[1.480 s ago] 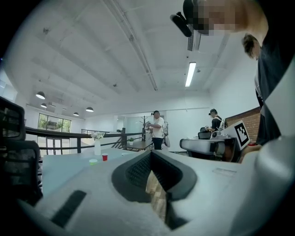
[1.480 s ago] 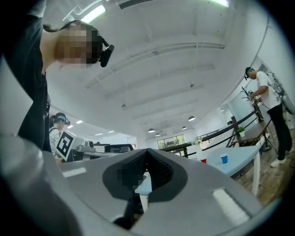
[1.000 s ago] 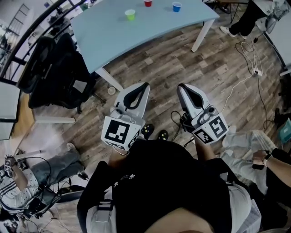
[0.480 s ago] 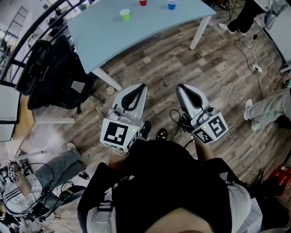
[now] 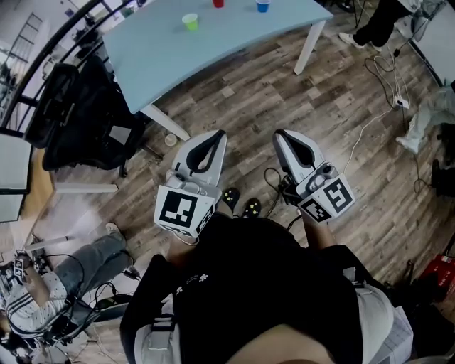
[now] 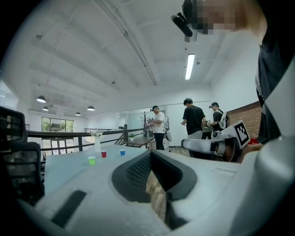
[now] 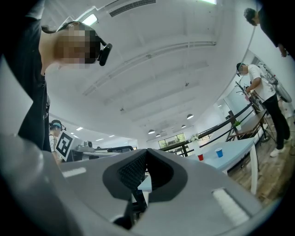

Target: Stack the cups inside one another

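Both pairs of tongs are pressed together at the tips and carry nothing. The left tongs and the right tongs are held side by side in front of the person, above the wooden floor. In each gripper's own view the pads meet, with only background showing through the loop behind them. Neither pair touches a cup or anything else. The stacking job, by the look of it, has not begun. All three cups stand upright and separate on the pale blue table, well apart from the tongs, at the top of the head view. The green cup lies toward 11 o'clock from the tips, and the red cup and the blue cup lie close to 12 o'clock at the frame's upper edge. Green sits at about 8 o'clock of red and blue at 3 o'clock of it, with bare tabletop between them. No cup sits inside another. Everything is left to do: reach the table, spread one pair of jaws round a cup, drop it into a second, then add the third. A black office chair stands at 10 o'clock beside the table.
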